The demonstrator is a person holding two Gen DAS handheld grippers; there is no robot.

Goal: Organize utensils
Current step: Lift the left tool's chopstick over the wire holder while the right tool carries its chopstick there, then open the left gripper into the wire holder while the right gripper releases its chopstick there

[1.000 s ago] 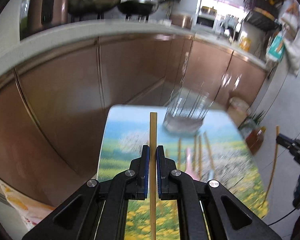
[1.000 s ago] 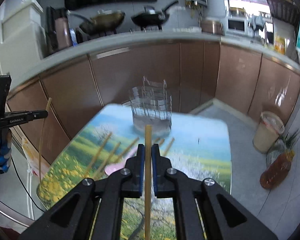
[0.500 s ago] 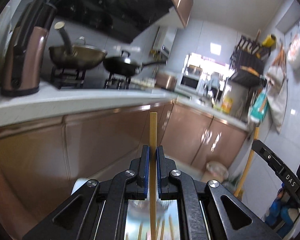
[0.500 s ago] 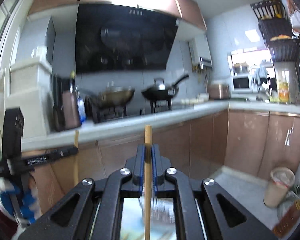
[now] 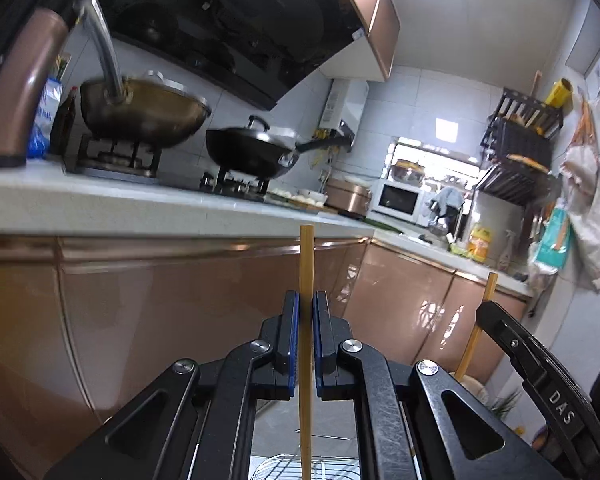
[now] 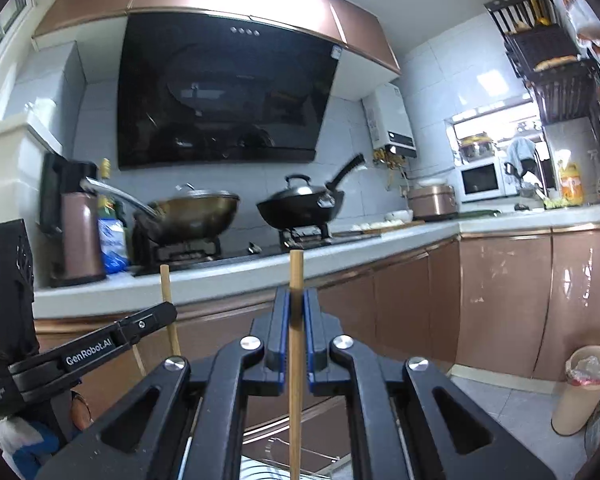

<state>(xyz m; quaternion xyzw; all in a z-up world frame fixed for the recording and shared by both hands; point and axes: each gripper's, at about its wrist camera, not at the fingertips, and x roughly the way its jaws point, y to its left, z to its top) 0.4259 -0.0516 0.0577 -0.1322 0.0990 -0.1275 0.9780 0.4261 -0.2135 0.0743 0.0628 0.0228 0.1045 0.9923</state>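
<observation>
My left gripper [image 5: 306, 300] is shut on a wooden chopstick [image 5: 305, 360] held upright, its lower end over the wire utensil rack [image 5: 300, 468] at the bottom edge. My right gripper [image 6: 296, 298] is shut on another upright wooden chopstick [image 6: 295, 360], its lower end over the same wire rack [image 6: 284, 470]. The right gripper with its chopstick [image 5: 476, 328] shows at the right of the left wrist view. The left gripper with its chopstick [image 6: 168, 308] shows at the left of the right wrist view. The table is hidden below both views.
A kitchen counter [image 5: 140, 212] with brown cabinet doors [image 6: 500, 300] runs ahead. On it stand a brass wok [image 6: 192, 216], a black pan [image 6: 300, 204] and a brown jug [image 6: 80, 236]. A bin [image 6: 580, 392] stands on the floor at right.
Both grippers have tilted up from looking down at the table to facing the counter and hood. Each chopstick now stands upright over the wire rack. Both stay shut on their chopsticks.
</observation>
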